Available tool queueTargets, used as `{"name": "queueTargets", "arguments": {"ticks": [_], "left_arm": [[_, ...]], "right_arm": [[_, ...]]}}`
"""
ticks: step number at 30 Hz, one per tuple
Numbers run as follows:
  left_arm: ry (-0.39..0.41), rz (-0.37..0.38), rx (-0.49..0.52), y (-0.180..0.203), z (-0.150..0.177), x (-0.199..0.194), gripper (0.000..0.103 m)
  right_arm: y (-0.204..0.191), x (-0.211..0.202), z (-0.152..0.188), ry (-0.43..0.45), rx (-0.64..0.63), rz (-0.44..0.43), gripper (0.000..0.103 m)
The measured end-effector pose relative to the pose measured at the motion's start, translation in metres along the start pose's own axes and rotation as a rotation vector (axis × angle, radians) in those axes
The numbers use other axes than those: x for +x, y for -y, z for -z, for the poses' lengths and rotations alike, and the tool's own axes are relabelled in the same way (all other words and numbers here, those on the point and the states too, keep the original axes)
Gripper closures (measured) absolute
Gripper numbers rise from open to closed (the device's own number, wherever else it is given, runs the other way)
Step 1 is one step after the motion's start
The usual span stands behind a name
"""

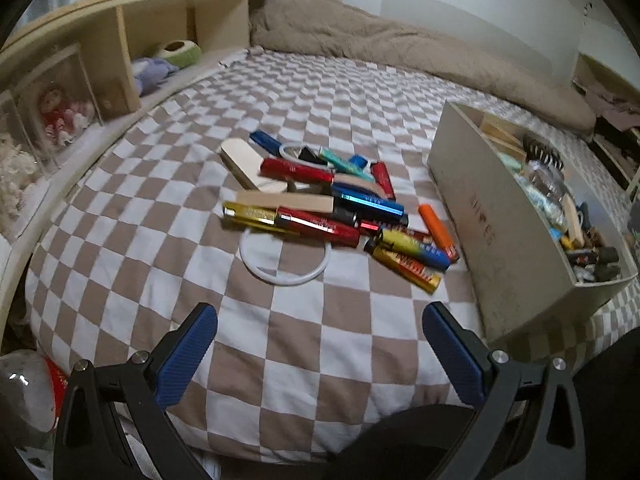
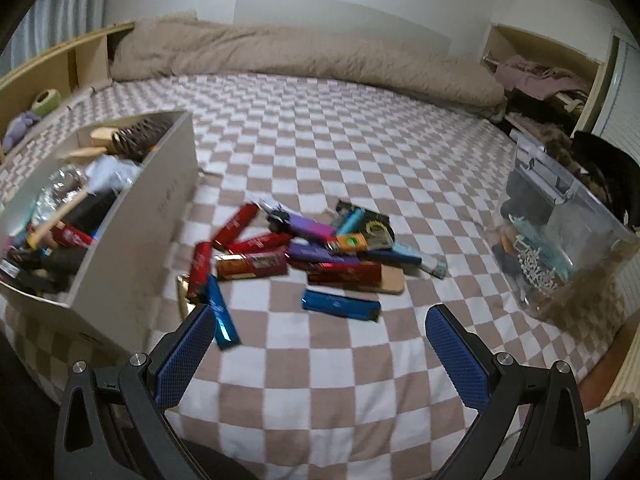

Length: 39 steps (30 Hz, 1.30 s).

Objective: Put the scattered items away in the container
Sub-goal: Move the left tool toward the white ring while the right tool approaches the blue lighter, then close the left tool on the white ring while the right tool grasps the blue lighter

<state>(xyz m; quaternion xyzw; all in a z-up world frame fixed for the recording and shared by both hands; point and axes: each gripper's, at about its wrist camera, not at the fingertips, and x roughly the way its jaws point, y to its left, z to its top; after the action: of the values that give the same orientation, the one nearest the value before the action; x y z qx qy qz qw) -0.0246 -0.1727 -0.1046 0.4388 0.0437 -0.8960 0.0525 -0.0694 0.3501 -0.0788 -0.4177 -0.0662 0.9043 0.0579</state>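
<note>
A pile of scattered items [image 1: 320, 204] lies on the checkered bed: red, gold and blue lighter-like sticks, wooden blocks, an orange lighter [image 1: 437, 227] and a white ring [image 1: 285, 258]. The beige open box [image 1: 500, 232] stands right of it, part full. My left gripper [image 1: 320, 352] is open and empty, short of the pile. In the right wrist view a second pile [image 2: 304, 248] lies right of the box [image 2: 132, 232], with a blue lighter [image 2: 340, 304] nearest. My right gripper [image 2: 320, 354] is open and empty, just short of it.
A beige duvet [image 1: 400, 48] lies along the far side of the bed. A wooden shelf [image 1: 120, 48] with toys runs along the left. A clear plastic bin [image 2: 560, 232] with trinkets stands at the right edge of the bed.
</note>
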Motion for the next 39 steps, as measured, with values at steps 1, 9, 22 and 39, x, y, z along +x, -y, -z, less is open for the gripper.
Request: {"name": "queueTargets", "arguments": {"ticks": [1, 9, 22, 39], "left_arm": [[-0.012, 0.004, 0.004, -0.001, 0.0, 0.005, 0.0], [-0.087, -0.019, 0.007, -0.015, 0.006, 0.043, 0.0], [-0.071, -0.044, 0.063, -0.015, 0.0, 0.079, 0.0], [0.024, -0.121, 0.081, -0.003, -0.033, 0.117, 0.0]], "right_arm": [[0.003, 0.005, 0.001, -0.013, 0.001, 0.004, 0.0], [0.018, 0.051, 0.011, -0.11, 0.03, 0.006, 0.0], [0.031, 0.103, 0.033, -0.153, 0.098, -0.108, 0.0], [0.024, 0.117, 0.039, -0.033, 0.052, -0.085, 0.0]]}}
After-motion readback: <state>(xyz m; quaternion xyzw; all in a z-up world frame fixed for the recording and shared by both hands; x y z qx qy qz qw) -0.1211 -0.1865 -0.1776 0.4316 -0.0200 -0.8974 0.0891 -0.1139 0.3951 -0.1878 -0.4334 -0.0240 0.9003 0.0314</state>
